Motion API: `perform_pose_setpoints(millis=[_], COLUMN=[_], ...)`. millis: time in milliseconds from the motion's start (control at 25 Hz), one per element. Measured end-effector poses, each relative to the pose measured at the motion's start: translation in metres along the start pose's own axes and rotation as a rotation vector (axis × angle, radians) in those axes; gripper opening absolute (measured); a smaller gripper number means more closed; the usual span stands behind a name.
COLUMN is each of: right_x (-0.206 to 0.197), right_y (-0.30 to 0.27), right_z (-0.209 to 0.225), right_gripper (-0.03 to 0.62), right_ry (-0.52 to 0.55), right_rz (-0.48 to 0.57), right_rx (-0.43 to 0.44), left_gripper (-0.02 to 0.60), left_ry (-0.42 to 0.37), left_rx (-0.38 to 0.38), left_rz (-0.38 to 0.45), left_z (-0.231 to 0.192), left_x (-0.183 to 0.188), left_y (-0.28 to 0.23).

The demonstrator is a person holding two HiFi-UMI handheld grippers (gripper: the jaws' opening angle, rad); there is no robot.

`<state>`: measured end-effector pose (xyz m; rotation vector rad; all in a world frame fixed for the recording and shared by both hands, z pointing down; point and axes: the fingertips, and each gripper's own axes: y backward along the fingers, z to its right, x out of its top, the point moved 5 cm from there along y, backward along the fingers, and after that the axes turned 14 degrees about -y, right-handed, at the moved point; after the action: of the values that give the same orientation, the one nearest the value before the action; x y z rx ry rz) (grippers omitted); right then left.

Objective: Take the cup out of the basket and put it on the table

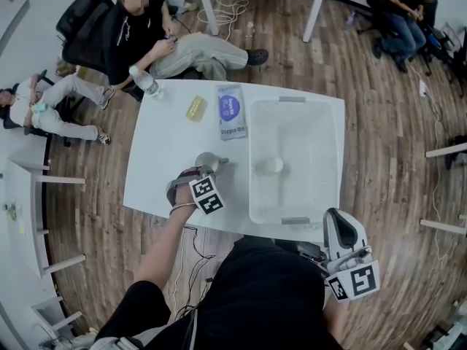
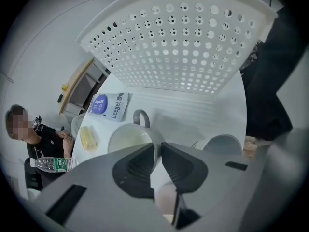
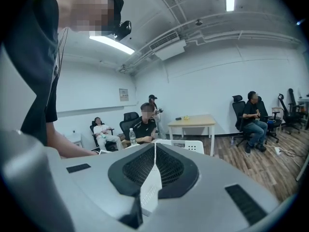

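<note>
A pale grey cup (image 1: 206, 162) with a handle is at the white table's (image 1: 157, 170) surface, just left of the white perforated basket (image 1: 334, 159). My left gripper (image 1: 202, 173) points steeply down and is shut on the cup's rim. In the left gripper view the two pads pinch the cup (image 2: 126, 138) wall, one inside and one outside, with its handle toward the basket wall (image 2: 183, 47). I cannot tell whether the cup's base touches the table. My right gripper (image 1: 337, 219) hangs shut and empty by the basket's near right corner; its pads meet (image 3: 154, 154).
A small white round object (image 1: 271, 165) lies inside the basket. Behind the cup lie a blue-and-white packet (image 1: 231, 111), a yellow block (image 1: 195, 108) and a water bottle (image 1: 146, 81) at the far left corner. People sit on chairs beyond the table.
</note>
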<state>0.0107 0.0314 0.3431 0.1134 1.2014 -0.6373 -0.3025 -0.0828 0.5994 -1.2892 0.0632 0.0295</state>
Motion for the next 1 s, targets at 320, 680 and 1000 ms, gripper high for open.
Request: perform_pose_setpoints(millis=[320,680,1000], right_x=[-0.002,-0.002,0.001], right_y=[0.001,0.013,0.023], right_z=[0.001,0.014,0.026], right_gripper=[0.026,0.026,0.026], right_ry=[-0.003,-0.026,-0.040], right_rz=[0.003,0.007,0.017], right_rx=[0.023,0.046,0.094], left_gripper=[0.103,0.066,0.020], left_ry=[-0.013,0.136,0.308], left_rx=[0.008,0.208,0.349], left_rz=[-0.018,0.023,0.241], left_z=[0.003,-0.019,-0.026], left_x=[-0.001,-0.004,0.035], left_y=[0.001,0.069,0.150])
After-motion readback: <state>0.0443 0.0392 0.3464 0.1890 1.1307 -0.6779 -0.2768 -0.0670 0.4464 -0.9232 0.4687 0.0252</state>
